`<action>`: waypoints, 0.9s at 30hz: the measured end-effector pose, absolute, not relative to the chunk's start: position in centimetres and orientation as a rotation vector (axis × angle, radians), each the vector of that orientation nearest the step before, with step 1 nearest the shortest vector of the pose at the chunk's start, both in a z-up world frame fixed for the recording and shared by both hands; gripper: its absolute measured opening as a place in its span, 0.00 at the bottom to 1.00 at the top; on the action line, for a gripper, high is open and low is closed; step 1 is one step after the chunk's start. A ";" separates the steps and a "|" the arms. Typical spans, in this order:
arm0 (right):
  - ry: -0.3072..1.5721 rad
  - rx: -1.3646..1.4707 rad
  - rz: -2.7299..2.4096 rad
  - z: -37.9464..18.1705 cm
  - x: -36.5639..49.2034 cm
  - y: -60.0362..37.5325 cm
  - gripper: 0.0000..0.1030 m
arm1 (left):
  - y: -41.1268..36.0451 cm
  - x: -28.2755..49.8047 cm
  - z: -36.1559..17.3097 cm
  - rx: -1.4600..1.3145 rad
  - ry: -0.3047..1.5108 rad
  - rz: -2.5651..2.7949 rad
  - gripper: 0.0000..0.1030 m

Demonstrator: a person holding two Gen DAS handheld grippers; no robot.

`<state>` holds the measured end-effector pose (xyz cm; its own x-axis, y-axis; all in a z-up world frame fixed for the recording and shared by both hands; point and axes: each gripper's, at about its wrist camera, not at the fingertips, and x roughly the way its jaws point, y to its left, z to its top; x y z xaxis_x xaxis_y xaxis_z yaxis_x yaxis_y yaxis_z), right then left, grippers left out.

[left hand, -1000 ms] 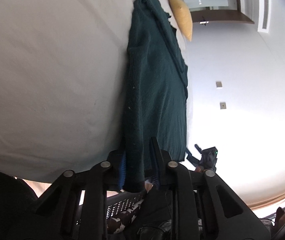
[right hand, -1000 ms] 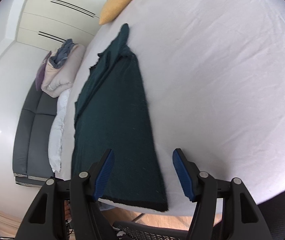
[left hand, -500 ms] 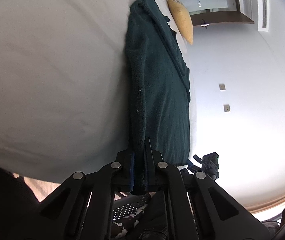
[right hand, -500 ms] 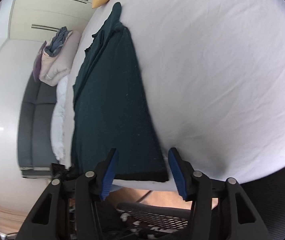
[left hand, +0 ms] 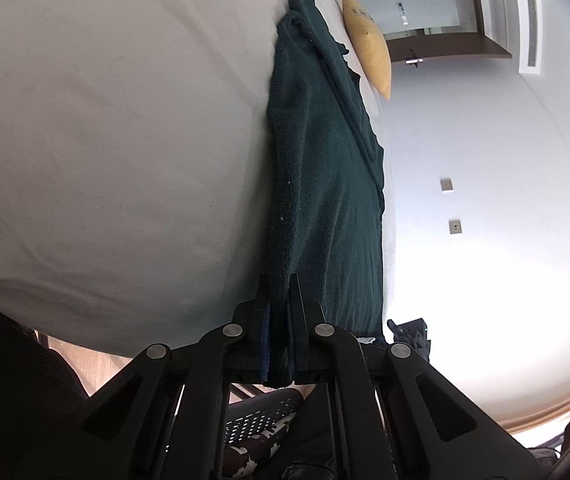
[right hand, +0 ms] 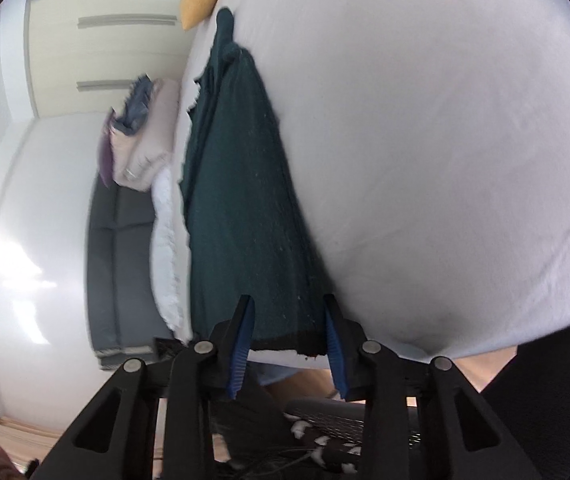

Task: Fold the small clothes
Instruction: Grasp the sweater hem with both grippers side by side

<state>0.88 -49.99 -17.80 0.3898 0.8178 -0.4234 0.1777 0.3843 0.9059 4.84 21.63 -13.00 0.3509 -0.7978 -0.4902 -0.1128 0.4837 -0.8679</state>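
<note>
A dark green knitted garment (left hand: 325, 184) lies folded in a long strip on the white bed sheet (left hand: 105, 140). My left gripper (left hand: 279, 292) is shut on the near hem corner of the garment. In the right wrist view the same garment (right hand: 241, 208) runs away from me. My right gripper (right hand: 289, 316) is open, its blue-padded fingers (right hand: 241, 344) on either side of the other near hem corner, the jaws narrowed around the cloth but apart.
A yellow pillow (left hand: 369, 60) lies at the far end of the bed. A dark sofa (right hand: 121, 264) with a pile of folded bedding (right hand: 145, 140) stands left of the bed. The bed's near edge and a mesh chair (left hand: 261, 424) are below the grippers.
My left gripper closed on the garment's hem corner. My right gripper moved forward to the other hem corner and its jaws narrowed around it.
</note>
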 end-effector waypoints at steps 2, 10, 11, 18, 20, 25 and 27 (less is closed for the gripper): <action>1.091 1.178 0.539 -18.3 0.7 -50.6 0.36 | 22.1 4.8 -13.1 -0.996 1.144 -0.552 0.05; 1.038 1.204 0.567 -18.5 0.6 -49.9 0.27 | 22.7 4.4 -13.3 -1.007 1.141 -0.547 0.05; 1.049 1.190 0.557 -18.5 0.7 -49.8 0.20 | 22.7 4.4 -13.4 -1.004 1.146 -0.543 0.04; 1.073 1.066 0.485 -17.3 0.9 -49.6 0.07 | 22.1 4.3 -12.7 -0.954 1.136 -0.526 0.04; 1.072 1.036 0.466 -16.7 1.0 -49.5 0.06 | 22.2 4.1 -12.0 -0.952 1.106 -0.517 0.03; 1.039 0.957 0.468 -14.1 1.2 -48.6 0.06 | 22.7 4.1 -10.5 -0.965 1.048 -0.518 0.03; 1.059 0.959 0.446 -14.5 1.5 -48.8 0.06 | 22.7 4.3 -10.3 -0.969 1.039 -0.523 0.03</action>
<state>1.47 -48.78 -14.49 0.4546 0.7165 -0.5291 0.1226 0.5381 0.8340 4.28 22.65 -10.28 0.4433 -0.7590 -0.4768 -0.0695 0.5013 -0.8625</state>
